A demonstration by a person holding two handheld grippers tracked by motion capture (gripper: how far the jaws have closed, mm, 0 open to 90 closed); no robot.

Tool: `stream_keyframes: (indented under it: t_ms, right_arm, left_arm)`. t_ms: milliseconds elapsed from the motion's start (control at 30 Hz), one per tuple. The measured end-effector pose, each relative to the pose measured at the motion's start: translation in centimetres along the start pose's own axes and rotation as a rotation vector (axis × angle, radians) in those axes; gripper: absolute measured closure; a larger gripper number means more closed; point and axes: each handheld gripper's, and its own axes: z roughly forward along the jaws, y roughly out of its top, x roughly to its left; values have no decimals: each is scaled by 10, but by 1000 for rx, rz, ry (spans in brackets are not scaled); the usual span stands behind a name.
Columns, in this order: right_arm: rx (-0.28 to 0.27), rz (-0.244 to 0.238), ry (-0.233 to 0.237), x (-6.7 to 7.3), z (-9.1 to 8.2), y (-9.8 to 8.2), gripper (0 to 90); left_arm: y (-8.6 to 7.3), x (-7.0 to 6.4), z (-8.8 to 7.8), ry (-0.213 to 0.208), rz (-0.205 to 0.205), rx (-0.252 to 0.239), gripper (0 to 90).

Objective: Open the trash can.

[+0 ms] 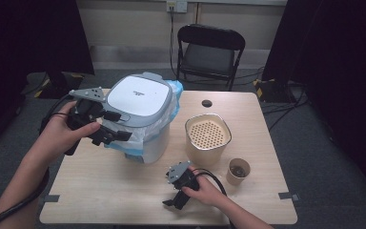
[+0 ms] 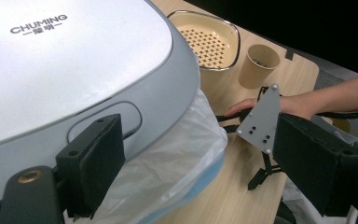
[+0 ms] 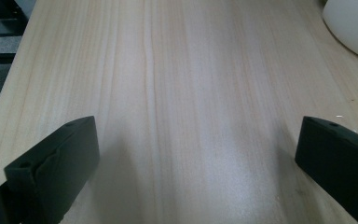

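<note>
The bench (image 1: 124, 191) carries everything. Biggest on it is the white bin (image 1: 155, 143) at back left, its grey lid (image 1: 138, 98) down and the bag liner (image 2: 168, 168) bunched out under the rim. Right of it sit the cream strainer tub (image 1: 208, 136) and then the paper cup (image 1: 238, 171).

My left gripper (image 1: 112, 135) is at the bin's near corner, fingers apart: one lies against the lid's edge and the other stands clear of the liner, so nothing is gripped. My right gripper (image 1: 178, 202) rests low at the front of the bench with its fingers wide over bare wood.

The risks as I judge them: closing here could pinch lid and liner together (thin film tears easily), or pulling could drag the light bin into the tub and tip the cup. The right hand is too far off to steady it.
</note>
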Motion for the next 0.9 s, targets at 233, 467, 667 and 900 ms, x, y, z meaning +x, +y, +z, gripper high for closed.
stream_keyframes:
  t_ms: [233,467,667,900]
  right_arm:
    - [0,-2,-1,0,0,0,0]
    - [0,-2,-1,0,0,0,0]
    - [-1,-2,-1,0,0,0,0]
    - [-1,-2,-1,0,0,0,0]
  left_arm:
    - [0,3,8,8,10,16,163]
    - [0,5,9,9,30,9,166]
    - [2,4,10,26,49,11,162]
    - [4,7,13,8,40,-2,157]
